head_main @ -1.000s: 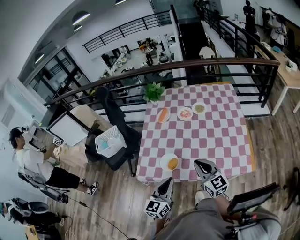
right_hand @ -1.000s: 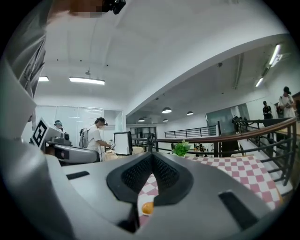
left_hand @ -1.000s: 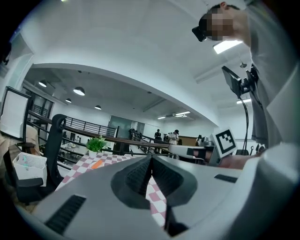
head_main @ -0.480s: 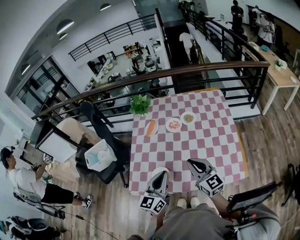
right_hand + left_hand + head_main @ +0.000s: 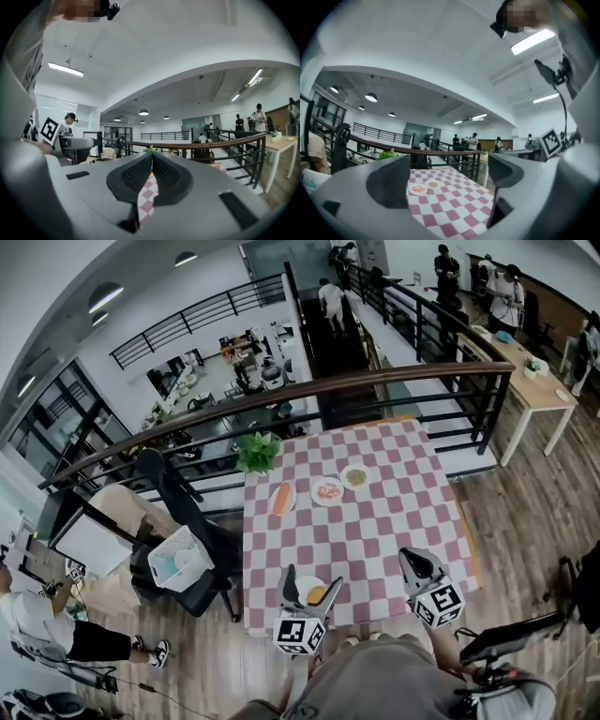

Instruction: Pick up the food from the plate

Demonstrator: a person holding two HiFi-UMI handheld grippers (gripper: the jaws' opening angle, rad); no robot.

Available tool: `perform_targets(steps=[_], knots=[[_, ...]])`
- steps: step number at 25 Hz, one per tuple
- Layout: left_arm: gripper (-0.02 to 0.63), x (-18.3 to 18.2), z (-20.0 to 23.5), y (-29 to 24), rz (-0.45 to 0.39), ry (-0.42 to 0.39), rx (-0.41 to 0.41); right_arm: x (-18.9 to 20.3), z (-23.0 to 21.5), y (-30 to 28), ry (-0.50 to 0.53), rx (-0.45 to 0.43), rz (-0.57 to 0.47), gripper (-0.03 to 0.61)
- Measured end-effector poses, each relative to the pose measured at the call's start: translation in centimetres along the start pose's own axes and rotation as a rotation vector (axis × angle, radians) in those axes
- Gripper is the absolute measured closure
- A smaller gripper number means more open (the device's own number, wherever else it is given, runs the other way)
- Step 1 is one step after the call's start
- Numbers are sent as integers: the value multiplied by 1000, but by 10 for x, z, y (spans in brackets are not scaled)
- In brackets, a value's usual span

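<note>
A small white plate (image 5: 303,584) with an orange piece of food (image 5: 317,595) sits at the near edge of the pink-and-white checked table (image 5: 375,521). My left gripper (image 5: 309,586) hovers over that plate, its jaws opening, one on each side of it, nothing pressed between them. In the left gripper view the left gripper (image 5: 445,185) looks past the near plate to two far plates (image 5: 417,189). My right gripper (image 5: 416,564) is shut and empty over the table's near right edge; the right gripper (image 5: 151,174) shows its pads together.
At the table's far side lie a long bread roll (image 5: 281,498), a plate of red food (image 5: 327,490), a third plate (image 5: 354,476) and a potted plant (image 5: 256,451). A black chair (image 5: 173,498) and white basket (image 5: 178,561) stand left. A railing (image 5: 394,381) runs behind.
The left gripper's jaws went from shut to wide apart and came forward over the near plate. The head view has shifted, so the table sits further left and closer.
</note>
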State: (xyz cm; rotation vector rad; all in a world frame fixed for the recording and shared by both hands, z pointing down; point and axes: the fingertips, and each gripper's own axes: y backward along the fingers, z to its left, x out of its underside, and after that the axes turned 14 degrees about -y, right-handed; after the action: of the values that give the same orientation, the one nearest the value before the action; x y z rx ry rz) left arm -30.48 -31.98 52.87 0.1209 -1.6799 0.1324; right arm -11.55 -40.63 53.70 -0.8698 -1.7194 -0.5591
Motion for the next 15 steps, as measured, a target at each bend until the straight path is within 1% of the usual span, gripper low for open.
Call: perform_targets(steps=[1, 4, 6, 7, 12, 15], knots=[[88, 7, 8, 0, 25, -11, -13, 4, -2, 2, -5, 17, -2, 563], [87, 20, 36, 6, 54, -37, -17, 9, 7, -4, -12, 43, -5, 563], [89, 34, 48, 13, 101, -63, -25, 13, 15, -4, -15, 38, 5, 563], [89, 46, 51, 15, 143, -69, -14, 15, 17, -3, -14, 36, 10, 563], [89, 124, 68, 22, 403, -70, 69, 22, 18, 3, -21, 61, 22, 563], [91, 162, 68, 28, 521, -68, 125, 25, 16, 7, -18, 78, 33, 563]])
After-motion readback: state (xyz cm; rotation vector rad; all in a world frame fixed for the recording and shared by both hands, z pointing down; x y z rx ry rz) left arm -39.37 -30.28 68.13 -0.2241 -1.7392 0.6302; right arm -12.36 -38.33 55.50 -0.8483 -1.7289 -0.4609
